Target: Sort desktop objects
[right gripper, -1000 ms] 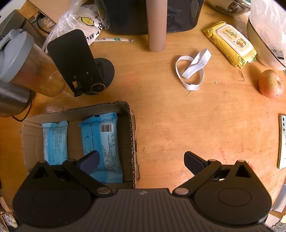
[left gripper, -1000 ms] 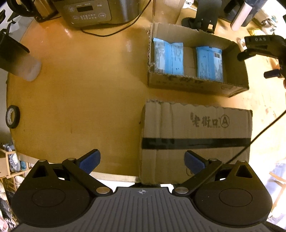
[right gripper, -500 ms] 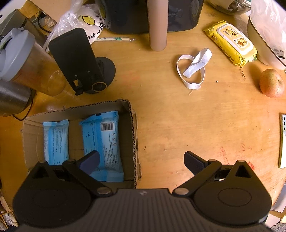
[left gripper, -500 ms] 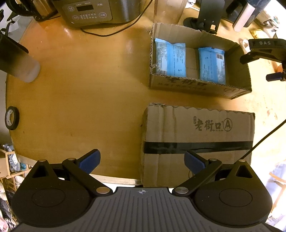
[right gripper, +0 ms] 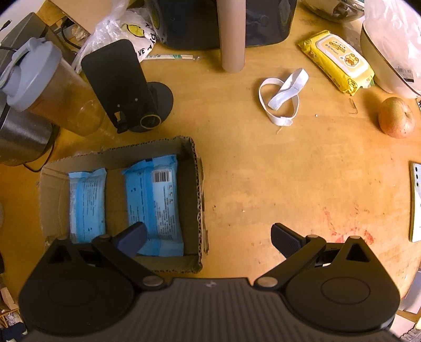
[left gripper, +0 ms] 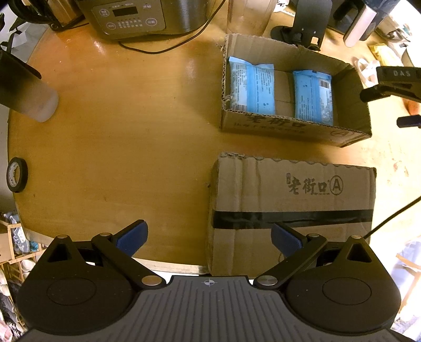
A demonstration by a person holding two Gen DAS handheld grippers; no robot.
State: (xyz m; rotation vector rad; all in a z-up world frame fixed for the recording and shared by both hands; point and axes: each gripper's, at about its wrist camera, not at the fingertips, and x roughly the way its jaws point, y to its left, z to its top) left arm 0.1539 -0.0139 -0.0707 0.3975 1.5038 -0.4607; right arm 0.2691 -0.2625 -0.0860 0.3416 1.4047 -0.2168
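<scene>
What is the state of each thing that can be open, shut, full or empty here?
Left claw: open, empty.
Right claw: open, empty.
Open-topped brown cardboard box: open, holds two blue packets.
Taped brown cardboard box: shut.
Yellow wet-wipes pack: lid shut.
Grey-lidded clear bottle: lid shut.

The round wooden table (left gripper: 131, 126) carries 2 cardboard boxes (left gripper: 292, 200), a cooker (left gripper: 147, 15), tape roll (left gripper: 17, 174) and apple (right gripper: 396, 121).

The right gripper (right gripper: 208, 235) hangs wide open and empty over the wooden surface (right gripper: 276, 184). Two blue packs (right gripper: 152, 200) lie side by side in the open box (right gripper: 200, 194) (left of it). An apple (right gripper: 396, 117) sits far right.
</scene>
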